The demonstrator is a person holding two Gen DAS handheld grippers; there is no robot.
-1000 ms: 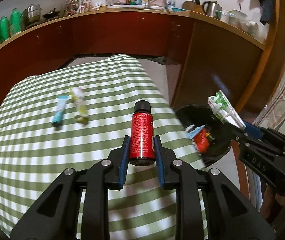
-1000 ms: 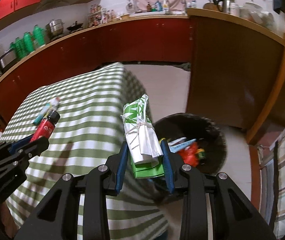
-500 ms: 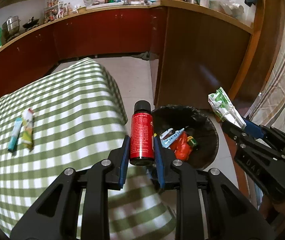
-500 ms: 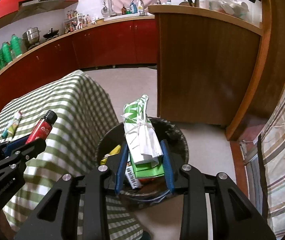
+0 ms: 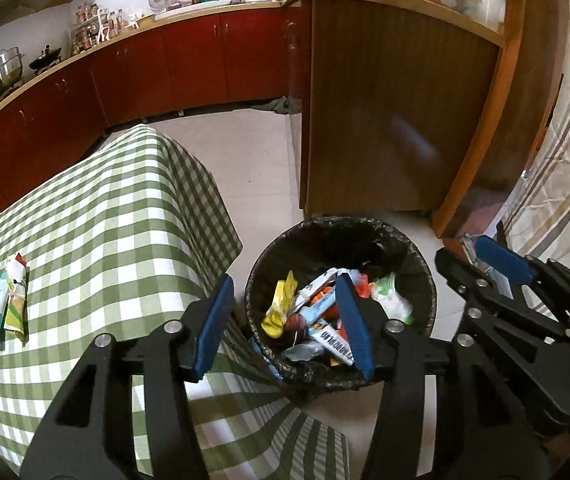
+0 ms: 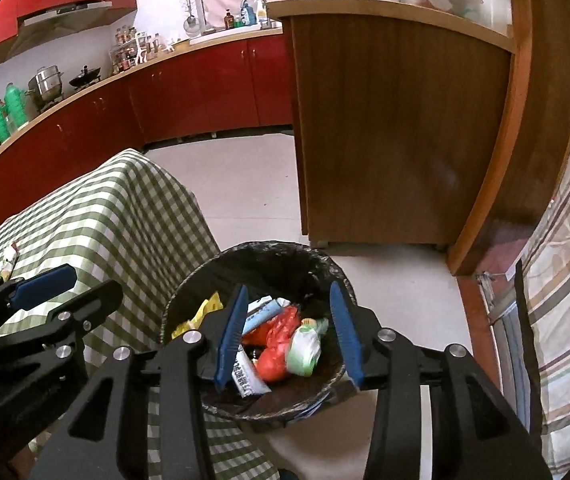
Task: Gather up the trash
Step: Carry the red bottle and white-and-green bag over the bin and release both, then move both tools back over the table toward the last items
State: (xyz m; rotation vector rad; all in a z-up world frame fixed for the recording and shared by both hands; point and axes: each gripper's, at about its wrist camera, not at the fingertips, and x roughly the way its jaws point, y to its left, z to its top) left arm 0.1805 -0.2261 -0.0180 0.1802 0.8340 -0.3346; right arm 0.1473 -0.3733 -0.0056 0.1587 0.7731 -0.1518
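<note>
I look across a kitchen with a pale tiled floor. Dark red cabinets curve along the white back wall under a wooden countertop. A tall wooden counter stands ahead, with a striped curtain at far right.

Left gripper: two black, angular finger arms occupy the lower half of the left wrist frame, each with a triangular cut-out near the bottom edge. Each arm carries round silver screw heads at its joints. The fingers are faced with flat blue pads.

Right gripper: identical construction in the lower half of the right wrist frame, with black arms, silver screws and ribbed blue pads. At the right edge of the left wrist frame its black linkage shows silver screws in a row.
</note>
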